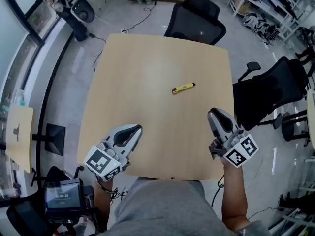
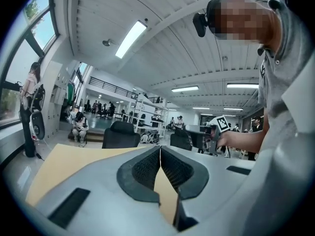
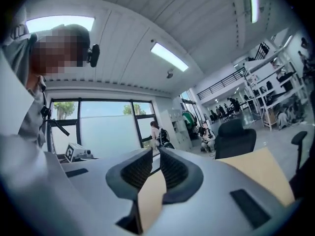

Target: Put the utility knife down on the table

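The yellow utility knife (image 1: 183,88) lies flat on the light wooden table (image 1: 147,63), right of the middle, with nothing touching it. My left gripper (image 1: 136,128) hovers over the near left part of the table, well short of the knife; in the left gripper view its jaws (image 2: 160,147) are shut and hold nothing. My right gripper (image 1: 213,112) is at the near right edge, a short way below and right of the knife. In the right gripper view its jaws (image 3: 156,151) are shut with only a sliver between the tips, and hold nothing. Neither gripper view shows the knife.
A black office chair (image 1: 196,19) stands at the table's far side and another (image 1: 268,90) close to its right edge. A small side table (image 1: 18,134) and a tablet (image 1: 63,196) are at the near left. Cables run over the floor at the far left.
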A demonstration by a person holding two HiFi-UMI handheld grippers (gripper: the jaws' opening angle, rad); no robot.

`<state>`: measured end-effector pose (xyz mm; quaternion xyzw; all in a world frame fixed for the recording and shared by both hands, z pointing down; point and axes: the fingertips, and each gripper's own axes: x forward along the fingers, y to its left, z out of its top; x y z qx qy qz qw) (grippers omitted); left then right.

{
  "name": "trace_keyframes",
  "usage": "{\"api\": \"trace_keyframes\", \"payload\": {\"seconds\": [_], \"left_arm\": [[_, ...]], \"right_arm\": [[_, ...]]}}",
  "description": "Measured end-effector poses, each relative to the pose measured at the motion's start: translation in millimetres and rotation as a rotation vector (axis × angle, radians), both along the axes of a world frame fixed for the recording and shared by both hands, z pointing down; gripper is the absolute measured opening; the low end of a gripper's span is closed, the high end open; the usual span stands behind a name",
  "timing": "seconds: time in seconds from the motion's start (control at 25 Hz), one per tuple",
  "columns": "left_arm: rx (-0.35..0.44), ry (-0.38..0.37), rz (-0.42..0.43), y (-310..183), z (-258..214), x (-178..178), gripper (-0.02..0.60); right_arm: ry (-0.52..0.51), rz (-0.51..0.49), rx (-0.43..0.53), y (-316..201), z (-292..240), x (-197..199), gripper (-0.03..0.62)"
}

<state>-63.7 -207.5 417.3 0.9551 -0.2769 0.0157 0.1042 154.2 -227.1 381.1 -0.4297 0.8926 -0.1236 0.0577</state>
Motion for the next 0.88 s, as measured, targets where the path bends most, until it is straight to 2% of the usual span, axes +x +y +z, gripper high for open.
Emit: {"api": "trace_keyframes", "payload": {"seconds": [0.24, 0.52, 0.88], "left_arm": [[0.028, 0.002, 0.074, 11.3, -15.3, 24.0, 0.006], [0.038, -0.011, 0.114, 63.1, -21.7, 49.4, 0.006], [0.048, -0.023, 0.142, 185.4, -36.0, 114.2, 0.006]], "right_arm": [[0.040, 0.074, 0.071, 62.8, -40.4, 19.3, 0.054], [0.076, 0.105, 0.108, 139.6, -55.2, 32.8, 0.054], [0.058, 0.122, 0.114, 279.9, -64.1, 80.8, 0.054]]}}
